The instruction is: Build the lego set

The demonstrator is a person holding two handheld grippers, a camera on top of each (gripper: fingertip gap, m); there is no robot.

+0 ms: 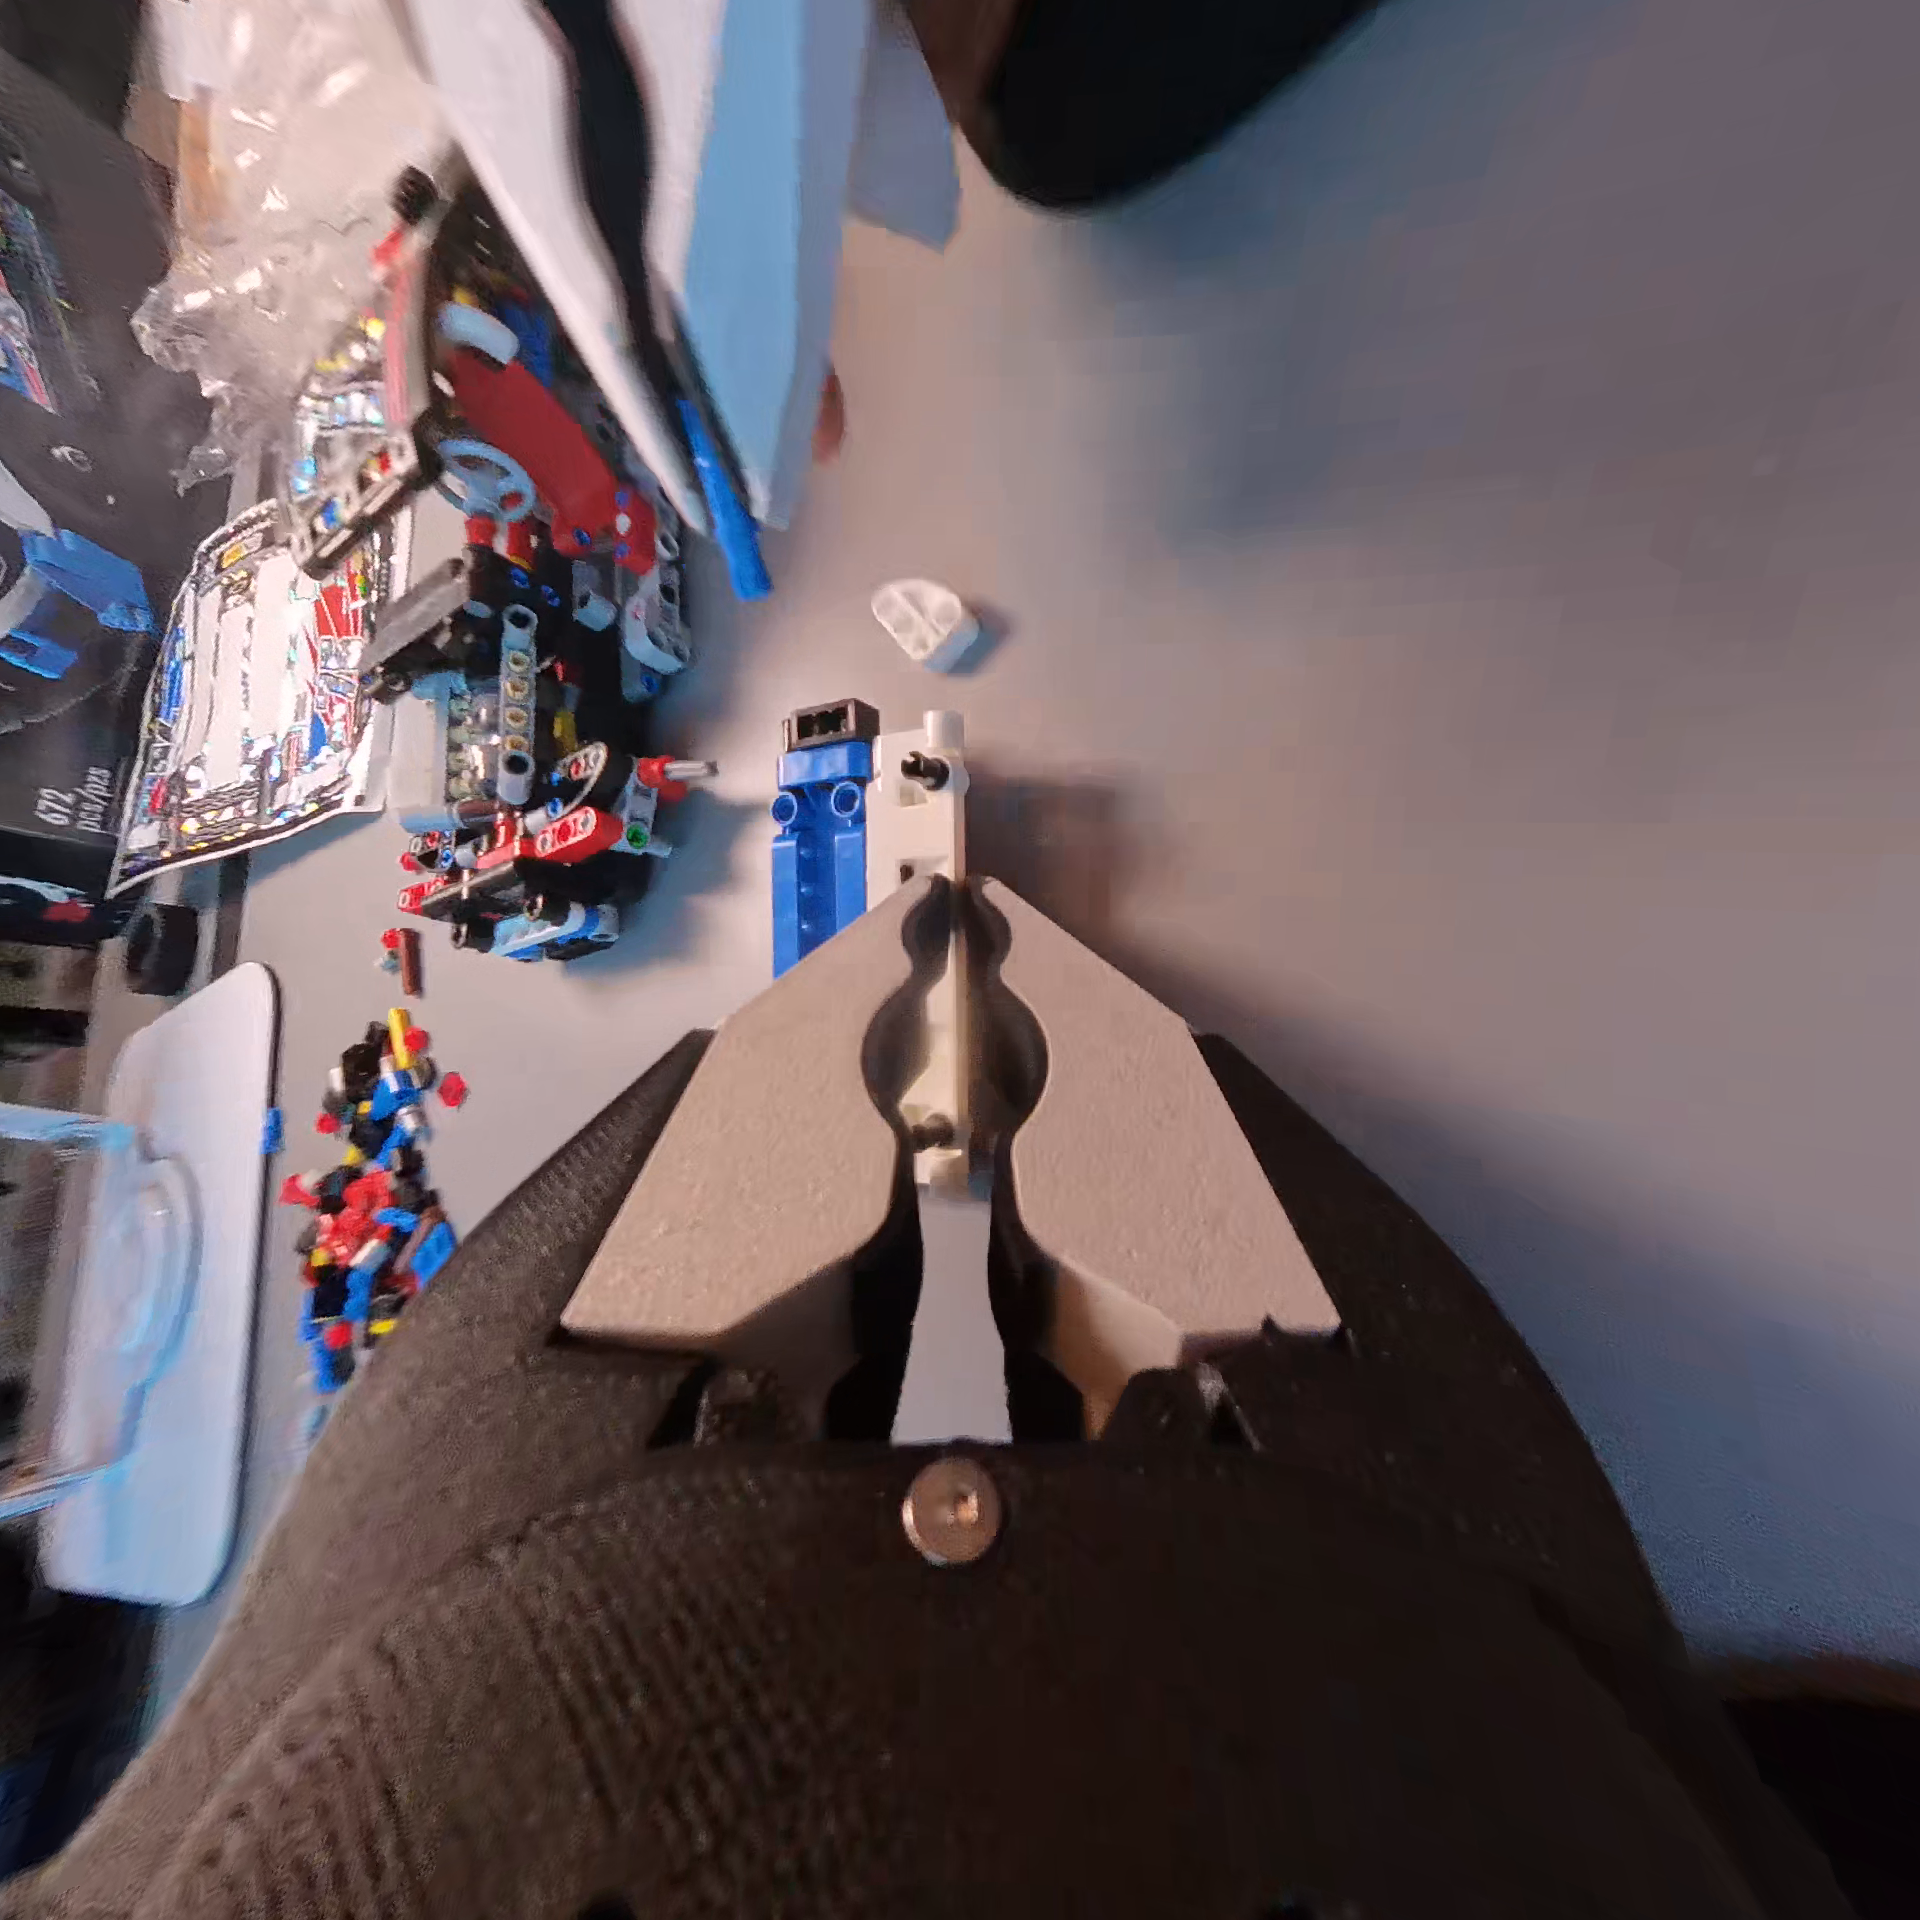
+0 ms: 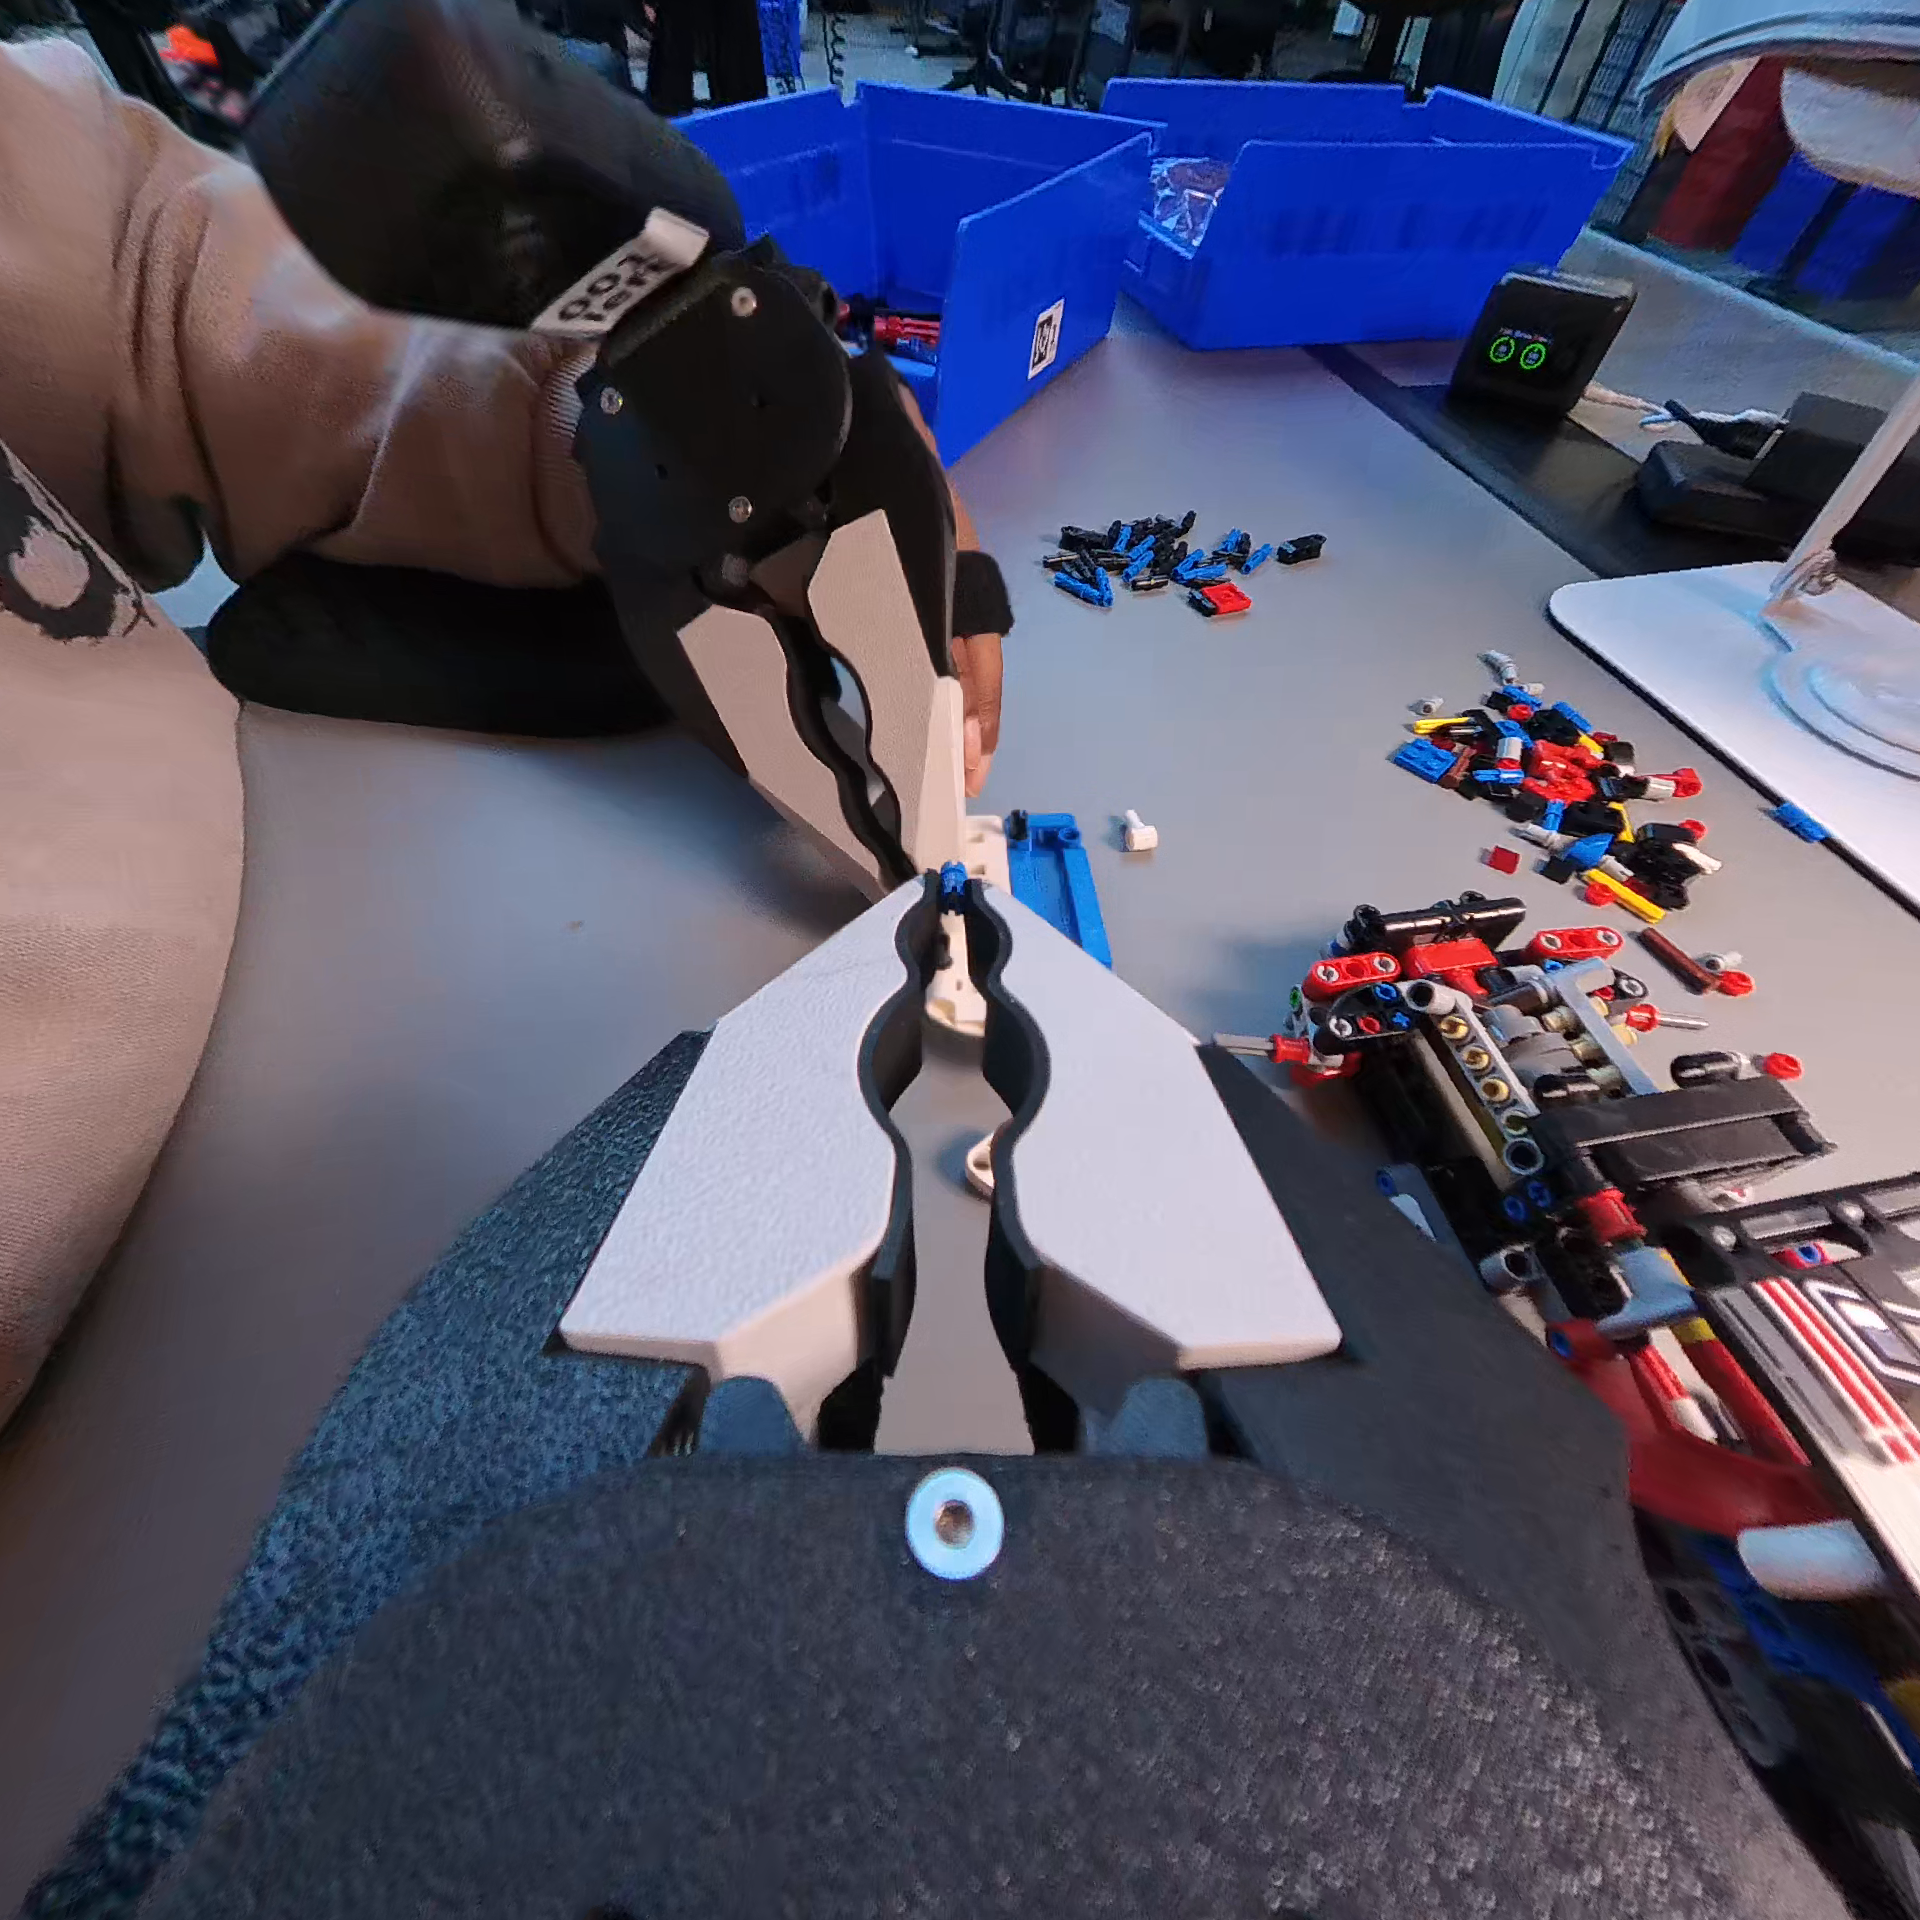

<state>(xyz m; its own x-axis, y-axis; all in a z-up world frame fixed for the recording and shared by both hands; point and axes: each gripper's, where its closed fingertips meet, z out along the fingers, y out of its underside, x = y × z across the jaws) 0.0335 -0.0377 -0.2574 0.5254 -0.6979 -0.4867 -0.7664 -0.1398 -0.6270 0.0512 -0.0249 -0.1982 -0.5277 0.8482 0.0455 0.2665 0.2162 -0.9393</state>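
Note:
My left gripper [image 1: 954,885] is shut on the thin edge of a white lego panel [image 1: 930,821]. The panel stands on edge on the grey table [image 1: 1455,727]. A blue beam [image 1: 819,862] with a black block [image 1: 831,720] at its far end lies against its left side. A black pin [image 1: 923,769] sticks out of the panel. My right gripper [image 2: 951,883] is shut on a small blue pin [image 2: 950,881], held right at the panel [image 2: 985,836] next to the left gripper [image 2: 904,852]. The blue beam also shows in the right wrist view [image 2: 1060,883].
A half-built car model [image 2: 1538,1081] [image 1: 540,727] lies to the right. Loose-part piles [image 2: 1558,790] [image 2: 1164,561], a small white peg [image 2: 1138,831], a loose white piece [image 1: 935,623], blue bins [image 2: 1039,208], a sticker sheet [image 1: 260,686] and a white lamp base [image 2: 1714,665] are around. The gap from one gripper's tips to the other's is roughly 7 cm. From the left gripper's tips to the loose white piece [image 1: 935,623] is close to 6 cm.

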